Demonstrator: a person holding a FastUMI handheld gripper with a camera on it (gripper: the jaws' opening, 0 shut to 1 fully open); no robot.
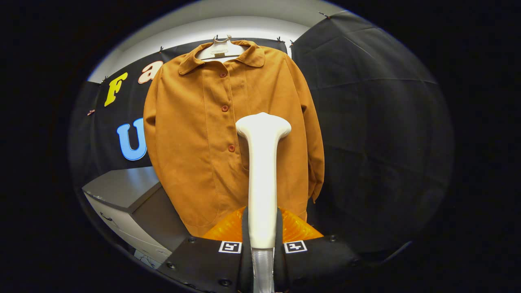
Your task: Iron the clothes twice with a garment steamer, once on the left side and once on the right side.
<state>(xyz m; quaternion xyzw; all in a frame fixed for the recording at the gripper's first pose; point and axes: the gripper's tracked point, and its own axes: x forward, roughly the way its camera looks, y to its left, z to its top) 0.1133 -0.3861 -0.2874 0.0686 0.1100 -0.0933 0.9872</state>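
Closest to my camera is the gripper (262,240), its two fingers (245,232) clenched on the handle of the white garment steamer (262,171). The handle runs straight up between the fingers, standing upright, and flares into a wide head at the top. I see both fingers pressed against the handle's sides, so the tool is firmly grasped.

Beyond the fingers hangs the brown jacket (203,142), which I take as the clothes to be ironed. It hangs from a pale hanger (222,48) high on the booth's wall, its front facing me, collar folded down, a row of buttons (224,108) running down the placket. From my view the steamer head covers the jacket's middle, just beside the lower button, on the wearer's left panel; I cannot tell whether the head touches the fabric or sits short of it. The jacket's hem drops just behind the fingers.

Below the jacket's other side stands a grey cabinet (122,189), its flat top near the hem and its corner pointing toward the gripper. That corner is the one hard edge near my working space. On the far side of the jacket, the black cloth wall (366,122) hangs in soft folds, with open room between the sleeve and the wall.
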